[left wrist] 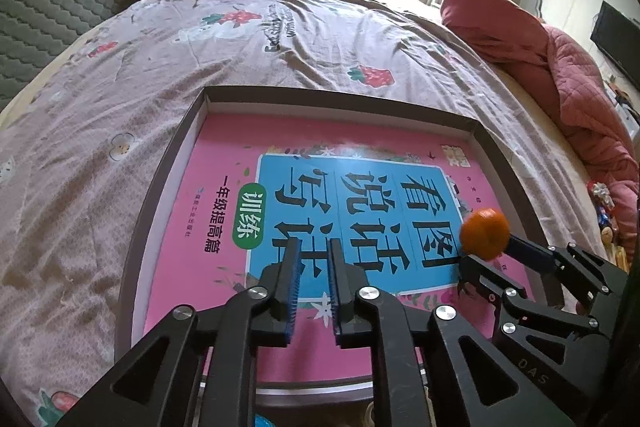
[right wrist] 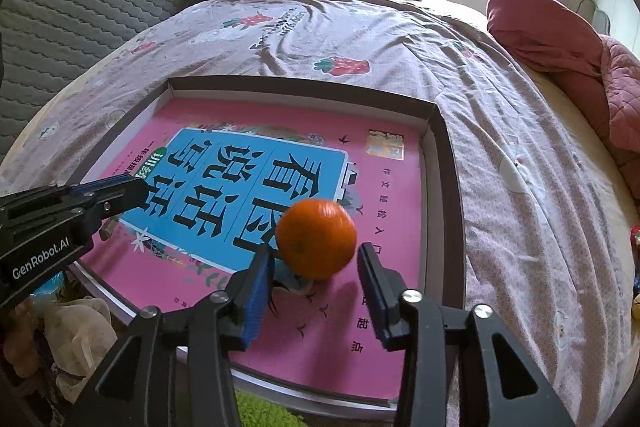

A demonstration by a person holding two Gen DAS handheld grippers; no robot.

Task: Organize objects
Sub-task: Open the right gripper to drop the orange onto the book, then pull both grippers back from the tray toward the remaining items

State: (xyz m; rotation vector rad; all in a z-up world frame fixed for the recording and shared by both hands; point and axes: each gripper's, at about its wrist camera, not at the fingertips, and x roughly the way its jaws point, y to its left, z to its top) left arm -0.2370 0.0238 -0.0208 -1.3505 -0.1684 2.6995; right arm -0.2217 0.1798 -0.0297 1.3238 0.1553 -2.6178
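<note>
Blue pads of the right gripper (right wrist: 316, 287) stand spread on either side of the orange (right wrist: 316, 238), neither seeming to touch it; it sits on the pink book (right wrist: 340, 339) inside the shallow box (right wrist: 450, 163). Being round and loose, it could roll toward the box wall or get knocked by a careless withdrawal. The left gripper (left wrist: 314, 281), its 2 jaws slightly parted, holds nothing.

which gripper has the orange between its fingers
The right gripper: the orange sits between its open fingers, on the pink book. The left gripper has nothing between its fingers.
</note>
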